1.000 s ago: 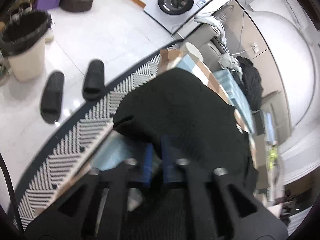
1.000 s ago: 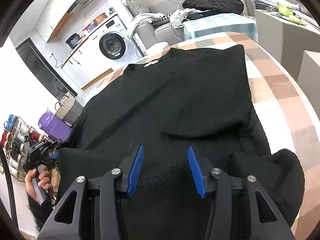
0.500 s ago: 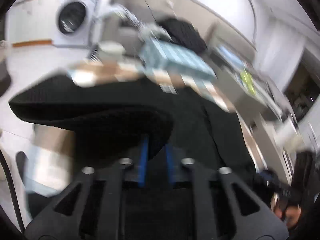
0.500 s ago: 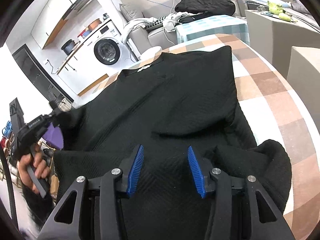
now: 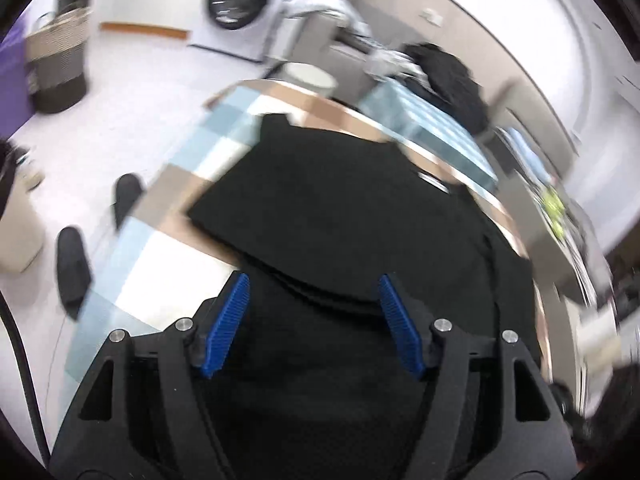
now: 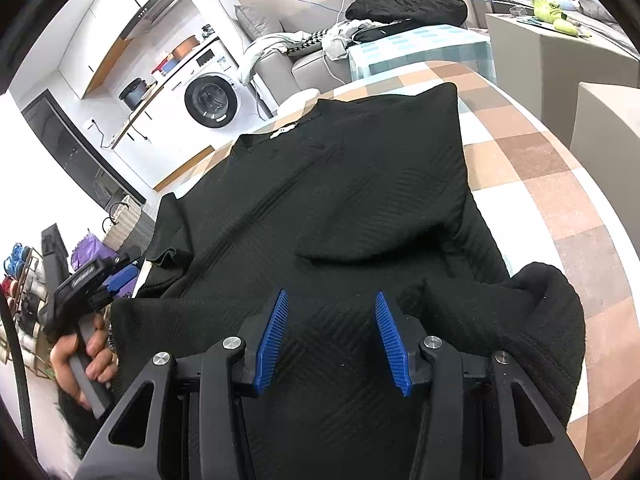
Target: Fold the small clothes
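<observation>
My left tongs (image 5: 314, 320) are opening, nothing pinched between them. My right tongs (image 6: 332, 340) hang parted and empty. The black garment (image 6: 360, 208) lies spread on the checked surface (image 6: 560, 184), beneath and ahead of both.

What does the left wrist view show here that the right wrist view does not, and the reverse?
Only the left wrist view: two black slippers on the floor, and a blurred picture.
Only the right wrist view: the person's hand holding the left gripper beside the garment's edge, and a green toy on a far counter.
Both: the black garment on the checked tablecloth, the washing machine, and each camera's own blue-padded jaws apart over the fabric.
</observation>
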A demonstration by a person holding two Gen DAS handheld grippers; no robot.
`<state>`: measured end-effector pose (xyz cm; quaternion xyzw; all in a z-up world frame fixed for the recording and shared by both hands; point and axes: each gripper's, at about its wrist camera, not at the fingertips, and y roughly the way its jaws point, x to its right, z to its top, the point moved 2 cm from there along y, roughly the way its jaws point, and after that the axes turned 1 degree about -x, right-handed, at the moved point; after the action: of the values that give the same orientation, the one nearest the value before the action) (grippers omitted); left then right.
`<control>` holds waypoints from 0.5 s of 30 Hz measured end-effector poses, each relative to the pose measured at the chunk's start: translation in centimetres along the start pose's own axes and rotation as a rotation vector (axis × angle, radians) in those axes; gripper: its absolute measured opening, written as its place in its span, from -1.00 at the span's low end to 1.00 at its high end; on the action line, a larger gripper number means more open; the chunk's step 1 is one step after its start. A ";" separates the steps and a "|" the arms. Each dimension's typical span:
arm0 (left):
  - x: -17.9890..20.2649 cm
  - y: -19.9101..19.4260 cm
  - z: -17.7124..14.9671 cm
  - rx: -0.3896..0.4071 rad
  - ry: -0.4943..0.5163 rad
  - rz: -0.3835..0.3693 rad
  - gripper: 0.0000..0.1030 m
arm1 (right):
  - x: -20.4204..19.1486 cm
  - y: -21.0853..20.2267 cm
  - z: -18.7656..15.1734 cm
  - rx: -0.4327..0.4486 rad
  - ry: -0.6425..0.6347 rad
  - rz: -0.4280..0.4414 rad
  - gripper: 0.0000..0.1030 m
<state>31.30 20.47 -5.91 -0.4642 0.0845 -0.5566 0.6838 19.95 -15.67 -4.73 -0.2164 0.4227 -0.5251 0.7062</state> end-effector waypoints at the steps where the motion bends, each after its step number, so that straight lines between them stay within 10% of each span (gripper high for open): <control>1: -0.8 0.4 0.6 0.007 -0.023 0.015 0.26 | 0.1 -0.1 0.0 0.001 -0.001 -0.006 -0.08; 5: -4.2 2.1 1.9 -0.026 -0.077 0.096 0.13 | 0.7 -0.3 0.0 -0.002 0.010 -0.013 -0.08; 8: -5.5 4.4 2.5 -0.106 -0.131 0.072 -0.40 | 0.8 -0.5 -0.1 -0.005 0.020 -0.002 -0.08; 15: -3.8 4.8 2.9 -0.047 -0.068 0.082 -0.84 | 0.6 -0.1 -0.3 -0.018 0.015 -0.004 -0.08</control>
<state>35.01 25.02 -9.29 -0.4949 0.0929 -0.5099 0.6975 19.73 -16.26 -5.02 -0.2197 0.4323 -0.5243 0.6999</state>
